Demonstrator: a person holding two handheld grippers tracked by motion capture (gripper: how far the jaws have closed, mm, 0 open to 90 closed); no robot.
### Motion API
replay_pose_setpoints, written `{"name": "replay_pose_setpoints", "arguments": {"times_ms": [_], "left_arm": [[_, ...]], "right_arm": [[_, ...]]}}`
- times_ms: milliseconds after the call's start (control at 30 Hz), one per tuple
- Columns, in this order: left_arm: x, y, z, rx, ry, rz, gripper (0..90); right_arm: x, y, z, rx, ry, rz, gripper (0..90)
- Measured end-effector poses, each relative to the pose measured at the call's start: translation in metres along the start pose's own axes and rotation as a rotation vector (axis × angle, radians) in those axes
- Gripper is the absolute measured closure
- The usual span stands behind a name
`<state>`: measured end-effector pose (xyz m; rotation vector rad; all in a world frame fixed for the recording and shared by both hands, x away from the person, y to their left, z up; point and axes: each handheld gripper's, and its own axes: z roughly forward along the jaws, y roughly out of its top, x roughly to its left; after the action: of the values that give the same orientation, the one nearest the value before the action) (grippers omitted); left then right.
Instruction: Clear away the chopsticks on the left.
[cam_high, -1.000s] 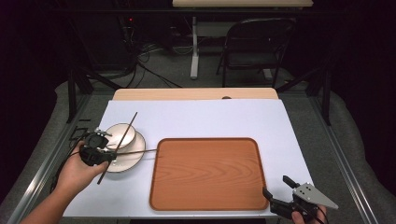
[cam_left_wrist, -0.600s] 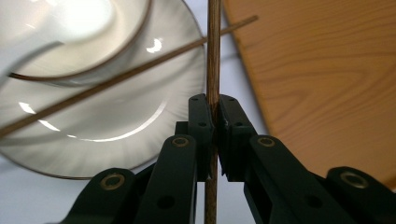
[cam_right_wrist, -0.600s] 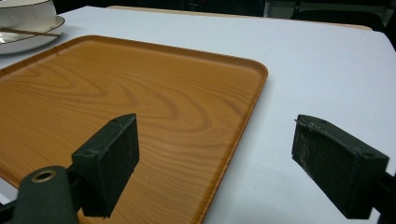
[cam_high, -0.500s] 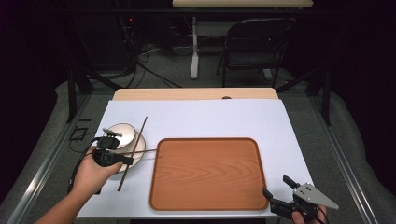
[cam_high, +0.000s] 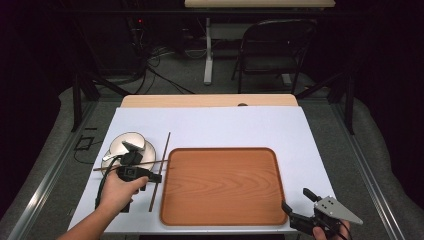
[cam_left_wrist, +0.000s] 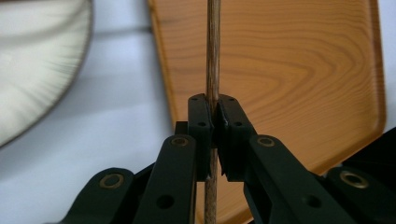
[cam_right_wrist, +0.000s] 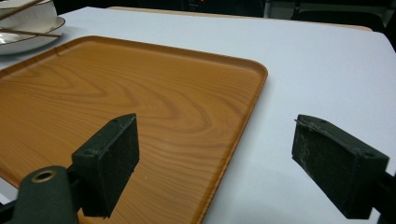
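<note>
My left gripper (cam_high: 156, 177) is shut on a thin brown chopstick (cam_high: 161, 167) that runs near-to-far just left of the wooden tray (cam_high: 222, 200). In the left gripper view the pads (cam_left_wrist: 201, 112) clamp the chopstick (cam_left_wrist: 213, 56) at mid-length, over the tray's left edge (cam_left_wrist: 289, 70). A second chopstick (cam_high: 107, 168) lies crosswise over the white plate (cam_high: 116, 145). At the table's near right corner my right gripper (cam_high: 296, 199) stands open with nothing between its jaws. From the right gripper (cam_right_wrist: 215, 154), the tray (cam_right_wrist: 116, 93) lies ahead on the left.
The white plate (cam_right_wrist: 23, 39) holds a white bowl (cam_right_wrist: 28, 16) and sits left of the tray. The white tabletop (cam_high: 225, 125) stretches bare behind the tray. A folding chair (cam_high: 272, 50) and cables stand beyond the far edge.
My left hand has carried the held chopstick rightward and lower, from over the plate to beside the tray's left edge. The right gripper has stayed put.
</note>
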<state>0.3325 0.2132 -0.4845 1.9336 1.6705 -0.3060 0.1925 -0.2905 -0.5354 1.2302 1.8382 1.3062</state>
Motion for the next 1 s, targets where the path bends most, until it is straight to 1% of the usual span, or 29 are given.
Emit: {"name": "replay_pose_setpoints", "arguments": {"times_ms": [33,67,100,167,200,300,333,400,433,567,600,633,700,733,767,800,833,867,933,967,1000], "left_arm": [[0.000,0.000,0.003,0.005,-0.008,0.000,84.9],[-0.001,-0.001,0.007,-0.002,-0.027,-0.023,84.9],[-0.002,-0.001,0.009,0.006,-0.035,-0.031,84.9],[-0.003,-0.002,0.014,0.017,-0.045,-0.029,84.9],[-0.004,-0.003,0.017,0.011,-0.050,-0.032,84.9],[-0.005,-0.005,0.024,0.028,-0.070,-0.042,84.9],[-0.005,-0.006,0.026,0.032,-0.076,-0.039,84.9],[-0.007,-0.006,0.030,0.035,-0.080,-0.044,84.9],[-0.007,-0.006,0.032,0.034,-0.092,-0.054,84.9],[-0.007,-0.007,0.039,0.046,-0.111,-0.074,84.9],[-0.007,-0.007,0.041,0.044,-0.112,-0.079,84.8],[-0.007,-0.007,0.043,0.056,-0.114,-0.082,84.8],[-0.007,-0.007,0.046,0.067,-0.107,-0.099,84.8],[-0.007,-0.008,0.048,0.060,-0.105,-0.111,84.8],[-0.006,-0.008,0.049,0.071,-0.102,-0.120,84.8],[-0.006,-0.009,0.050,0.073,-0.095,-0.123,84.8],[-0.006,-0.009,0.051,0.078,-0.078,-0.125,84.8],[-0.004,-0.010,0.052,0.085,-0.088,-0.126,84.8],[-0.002,-0.010,0.054,0.095,-0.082,-0.134,84.8],[-0.001,-0.012,0.055,0.077,-0.079,-0.143,84.8],[0.000,-0.012,0.055,0.093,-0.075,-0.143,84.8]], "right_arm": [[0.000,0.000,0.000,-0.001,0.000,0.000,14.3],[0.000,0.000,0.000,0.000,0.000,0.000,14.3],[0.000,0.000,0.000,-0.001,-0.001,-0.001,14.3],[0.000,0.000,0.000,-0.002,-0.002,-0.003,14.3],[0.000,0.000,0.000,0.001,-0.002,-0.003,14.3],[0.000,0.000,0.000,0.000,0.001,0.003,14.3],[0.000,0.000,0.000,0.000,0.001,0.001,14.3],[0.000,0.000,0.000,0.000,0.000,-0.001,14.3],[0.000,0.000,0.000,0.000,-0.001,-0.003,14.3],[0.000,0.000,0.000,-0.001,0.000,0.000,14.3],[0.000,0.000,0.000,-0.001,0.000,0.000,14.3],[0.000,0.000,0.000,0.000,0.000,-0.001,14.3],[0.000,0.000,0.000,0.000,0.001,0.003,14.3],[0.000,0.000,0.000,0.000,0.001,0.004,14.3],[0.000,0.000,0.000,0.002,0.001,0.004,14.3],[0.000,0.000,0.000,-0.001,0.001,0.001,14.3],[0.000,0.000,0.000,0.000,0.000,-0.001,14.3],[0.000,0.000,0.000,0.000,0.000,0.000,14.3],[0.000,0.000,0.000,0.001,0.001,0.002,14.3],[0.000,0.000,0.000,0.002,0.001,0.004,14.3],[0.000,0.000,0.000,0.002,0.001,0.004,14.3]]}}
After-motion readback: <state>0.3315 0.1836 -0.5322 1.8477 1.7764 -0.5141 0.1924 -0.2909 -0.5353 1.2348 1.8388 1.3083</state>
